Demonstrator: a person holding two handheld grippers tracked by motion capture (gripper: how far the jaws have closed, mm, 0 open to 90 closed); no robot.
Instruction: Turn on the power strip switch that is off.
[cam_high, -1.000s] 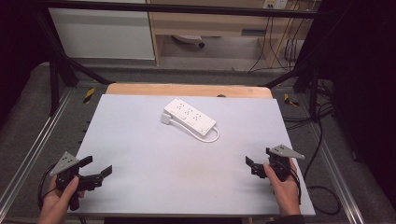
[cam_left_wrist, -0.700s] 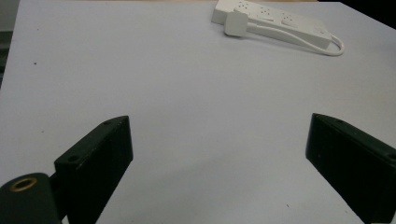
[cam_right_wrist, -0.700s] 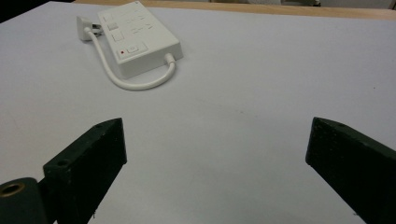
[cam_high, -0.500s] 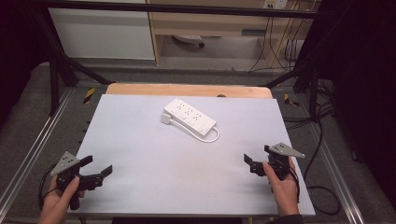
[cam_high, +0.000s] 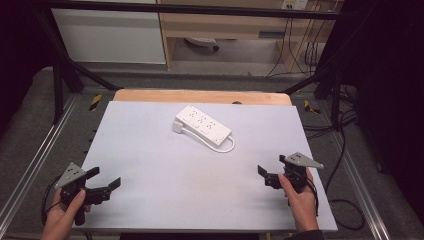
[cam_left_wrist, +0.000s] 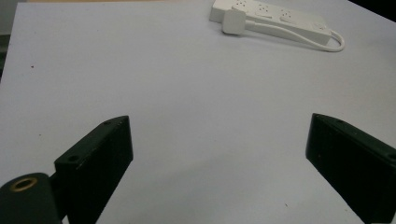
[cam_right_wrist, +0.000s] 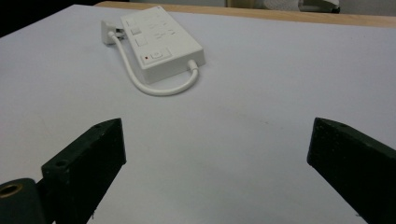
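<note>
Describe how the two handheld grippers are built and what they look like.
Both are black. The left gripper and right gripper each have two blocky, flat-faced jaws, a grip for the hand and a grey three-cornered plate on top. A dark cable trails from each. In the left gripper view a brass-coloured ring shows beside one finger. The hands are bare; a dark cuff edge shows at the right wrist.

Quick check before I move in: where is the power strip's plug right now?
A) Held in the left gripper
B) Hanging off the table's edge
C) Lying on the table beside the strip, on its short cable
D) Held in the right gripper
C: the plug lies flat on the table against the power strip, and both grippers are open and apart from it.
</note>
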